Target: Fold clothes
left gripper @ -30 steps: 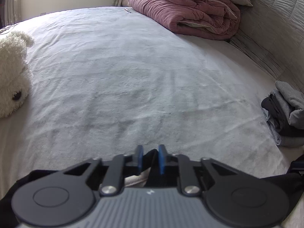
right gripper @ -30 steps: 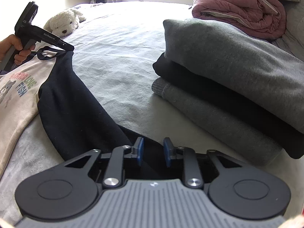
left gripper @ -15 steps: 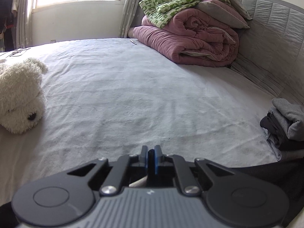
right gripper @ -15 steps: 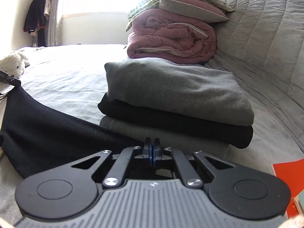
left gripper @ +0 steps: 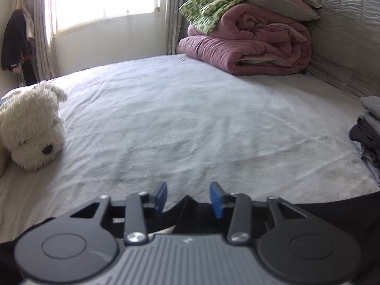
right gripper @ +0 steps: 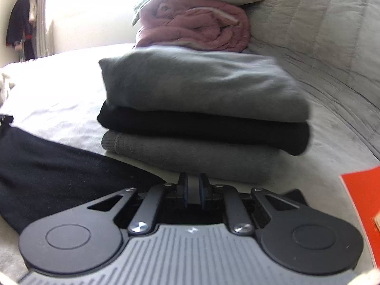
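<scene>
**Spotter:** Right wrist view first: your stack of three folded garments [right gripper: 204, 109] sits on the bed [right gripper: 59, 99] just ahead of your right gripper [right gripper: 192, 193]: grey on top, black in the middle, darker grey below. Those look finished to me.

**Operator:** And the piece you'd call in hand?

**Spotter:** The dark garment [right gripper: 59, 175] lies spread on the bed to the left of that stack, its near part running under your right gripper. In the left wrist view the same dark cloth [left gripper: 187, 210] shows a raised peak between the blue pads [left gripper: 216, 201] of your left gripper [left gripper: 188, 198].

**Operator:** So am I holding it?

**Spotter:** Not on the left. Your jaws there have just been opening and now stand well apart; the peak of cloth sits between them, but neither pad presses it. On the right, your jaws have just parted a little, a narrow gap, and I see nothing pinched in it.

**Operator:** How far along, then?

**Spotter:** Three done and stacked, by my reading, and this dark one laid down but not yet a tidy packet; how many folds it has I cannot tell, since your grippers hide most of it. You'd likely need further folds, then a lift onto the stack. The plush dog [left gripper: 30, 128] and pink quilt [left gripper: 249, 45] are well clear of your work.
</scene>
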{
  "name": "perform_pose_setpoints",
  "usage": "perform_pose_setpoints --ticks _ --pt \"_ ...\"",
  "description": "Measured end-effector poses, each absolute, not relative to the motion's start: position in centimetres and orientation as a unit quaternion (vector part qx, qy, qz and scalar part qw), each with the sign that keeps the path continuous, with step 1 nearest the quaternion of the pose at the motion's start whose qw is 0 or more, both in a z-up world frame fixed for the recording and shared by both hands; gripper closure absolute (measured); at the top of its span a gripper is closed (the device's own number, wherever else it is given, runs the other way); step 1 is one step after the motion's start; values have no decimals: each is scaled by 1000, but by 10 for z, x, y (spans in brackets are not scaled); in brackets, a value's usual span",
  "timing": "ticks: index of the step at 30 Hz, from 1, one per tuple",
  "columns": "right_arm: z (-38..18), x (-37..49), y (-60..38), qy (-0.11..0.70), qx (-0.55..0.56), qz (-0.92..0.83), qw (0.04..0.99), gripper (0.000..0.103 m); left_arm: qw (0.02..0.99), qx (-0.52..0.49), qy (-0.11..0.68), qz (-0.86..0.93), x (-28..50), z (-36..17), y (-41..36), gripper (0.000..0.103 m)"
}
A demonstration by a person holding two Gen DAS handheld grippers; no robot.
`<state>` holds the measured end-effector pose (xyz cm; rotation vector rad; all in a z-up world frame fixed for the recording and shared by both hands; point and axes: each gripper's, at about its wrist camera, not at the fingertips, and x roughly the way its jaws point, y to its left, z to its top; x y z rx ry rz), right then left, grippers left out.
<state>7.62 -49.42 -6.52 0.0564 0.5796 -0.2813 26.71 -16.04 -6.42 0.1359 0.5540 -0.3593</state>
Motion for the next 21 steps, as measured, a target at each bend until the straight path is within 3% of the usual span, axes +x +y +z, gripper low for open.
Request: perform_pose_setpoints --ticks 1,2,5,7,8,9,11,12,16,21 --pt "-64 66 -502 281 39 -146 948 83 944 70 264 -184 259 -61 -164 39" --pt "-63 57 -509 278 50 -153 947 82 942 72 262 -195 251 -60 -169 36" --pt "-67 35 -535 282 76 -181 939 82 931 79 263 -239 224 -59 -184 36" --pt "-69 22 -549 281 98 -189 936 93 923 86 264 -265 208 -61 -196 35" --pt "-69 16 -556 275 113 -186 937 92 920 92 264 -276 202 -63 -202 35" --pt "-67 11 -562 267 126 -185 938 90 916 98 264 -286 195 -65 -208 35" --pt "-62 8 -567 252 126 -192 940 59 910 112 262 -302 186 -69 -222 34" --pt "-60 9 -569 245 119 -197 942 53 907 119 260 -310 181 -70 -229 34" --pt "-61 19 -583 253 118 -175 944 52 898 145 270 -316 175 -88 -251 28" --pt "-63 3 -616 221 218 -166 936 53 900 117 281 -312 179 -91 -243 23"
